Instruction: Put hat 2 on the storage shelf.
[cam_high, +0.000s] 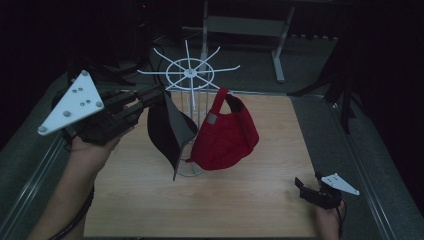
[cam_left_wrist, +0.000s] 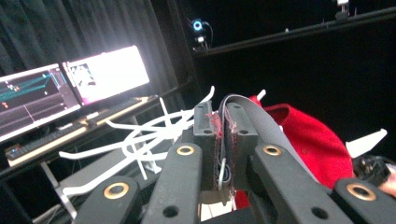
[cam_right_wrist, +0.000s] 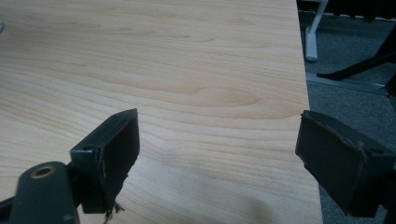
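The left gripper is up high at the left of the table. Its jaws are pressed together on the strap of a black cap. The cap hangs down from the jaws, just beside the white rack. In the left gripper view, the grey strap sits pinched between the two pads. A red cap hangs on one arm of the rack, touching the black cap on its right.

The right gripper rests low near the right corner of the table, well apart from both caps. Its jaws are spread wide with bare wood between them.
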